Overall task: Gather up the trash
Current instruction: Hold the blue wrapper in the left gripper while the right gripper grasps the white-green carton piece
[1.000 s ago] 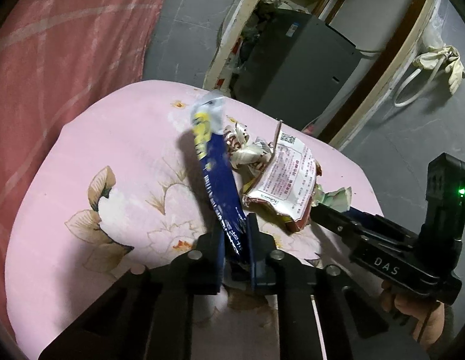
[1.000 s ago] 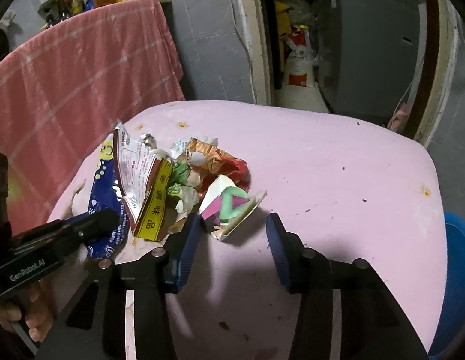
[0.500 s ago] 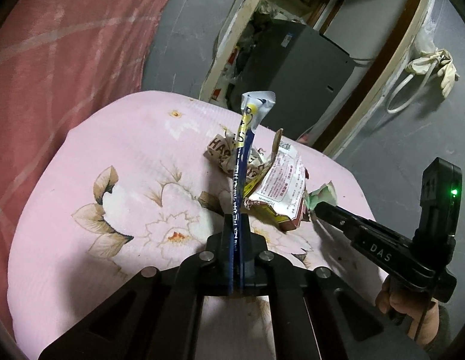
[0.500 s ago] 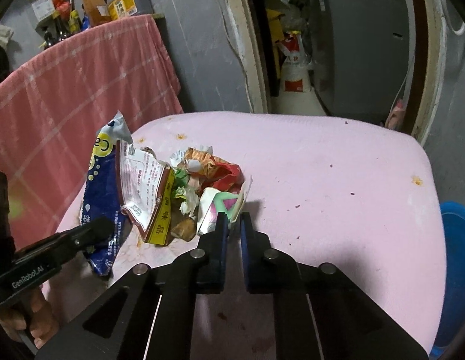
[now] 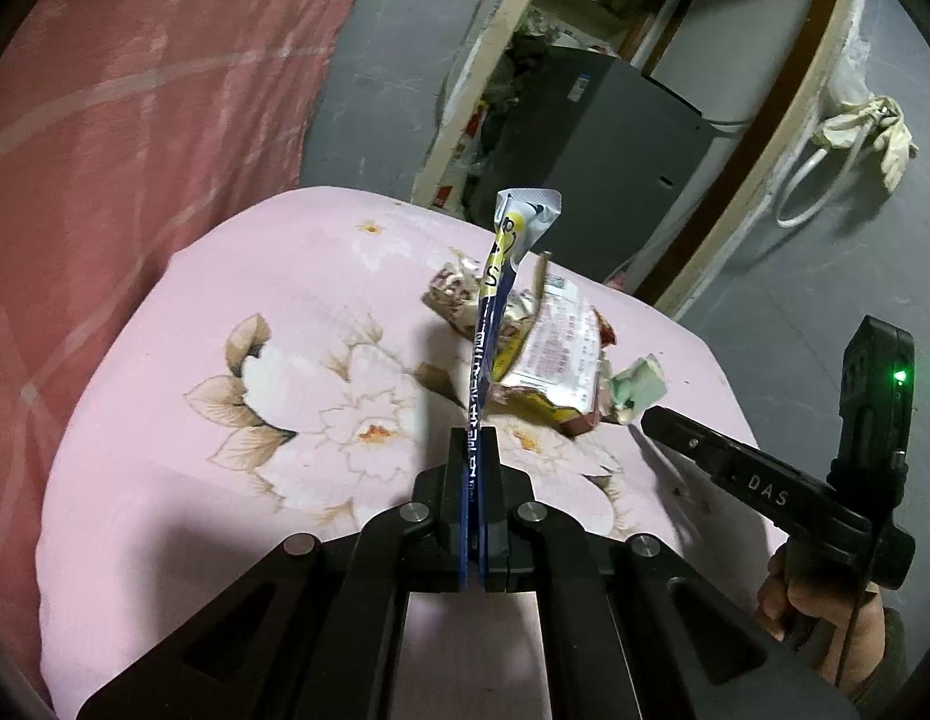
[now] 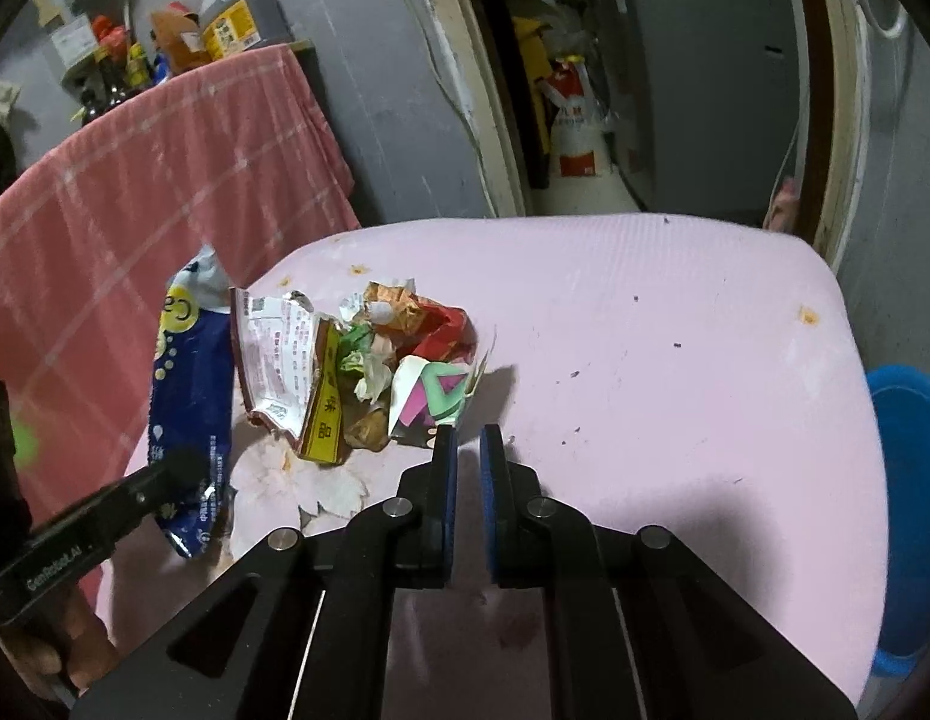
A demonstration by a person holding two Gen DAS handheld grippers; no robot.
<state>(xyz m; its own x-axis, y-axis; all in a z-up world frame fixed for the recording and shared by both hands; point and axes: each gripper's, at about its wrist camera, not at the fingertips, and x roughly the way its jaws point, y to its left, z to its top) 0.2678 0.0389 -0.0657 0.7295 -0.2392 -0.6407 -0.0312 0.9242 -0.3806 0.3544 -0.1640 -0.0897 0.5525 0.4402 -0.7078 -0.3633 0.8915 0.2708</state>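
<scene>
Left gripper [image 5: 472, 435] clamped on blue wrapper [image 5: 492, 324], lifted off pink cushion [image 5: 273, 276]. Right gripper [image 6: 468, 438] jaws opening, narrow gap, nothing between them.

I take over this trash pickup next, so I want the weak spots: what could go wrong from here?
1. The left claw pinches only the bottom edge of the blue snack wrapper; the tall, floppy wrapper could slip out or snag the pile.
2. The right claw is opening with nothing between its pads, so the pink-and-green triangle wrapper just ahead may have been missed.
3. The wrapper pile is loose; a retry could scatter it over the pink cloth.
</scene>
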